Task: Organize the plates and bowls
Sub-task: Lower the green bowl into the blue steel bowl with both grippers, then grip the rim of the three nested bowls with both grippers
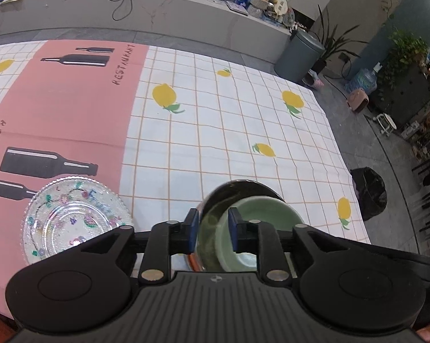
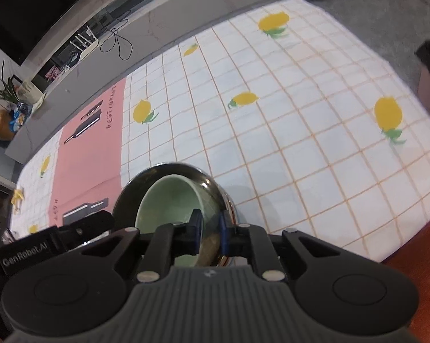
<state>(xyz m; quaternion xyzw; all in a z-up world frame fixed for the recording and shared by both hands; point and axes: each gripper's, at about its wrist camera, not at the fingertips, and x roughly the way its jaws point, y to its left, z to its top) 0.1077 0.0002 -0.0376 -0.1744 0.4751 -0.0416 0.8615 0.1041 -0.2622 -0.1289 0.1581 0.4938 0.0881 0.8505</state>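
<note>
A shiny steel bowl (image 1: 243, 183) stands on the lemon-print tablecloth (image 1: 229, 131) near its front edge, with a pale green bowl (image 1: 263, 214) nested inside it, leaning toward one side. My left gripper (image 1: 213, 228) straddles the steel bowl's left rim with a wide gap; its pads do not press, so it is open. My right gripper (image 2: 210, 225) straddles the right side of the steel bowl (image 2: 169, 168), one finger inside the green bowl (image 2: 166, 203), one outside the steel rim, jaws slightly apart. A clear glass plate (image 1: 75, 220) with a flower pattern lies left of the bowls.
The cloth's pink panel with bottle prints (image 1: 60, 105) lies to the left. Bare red-brown tabletop (image 2: 415, 245) shows at the front right corner. Beyond the table are a black bin bag (image 1: 369, 197), a grey bin (image 1: 299, 54) and a long grey counter (image 1: 157, 8).
</note>
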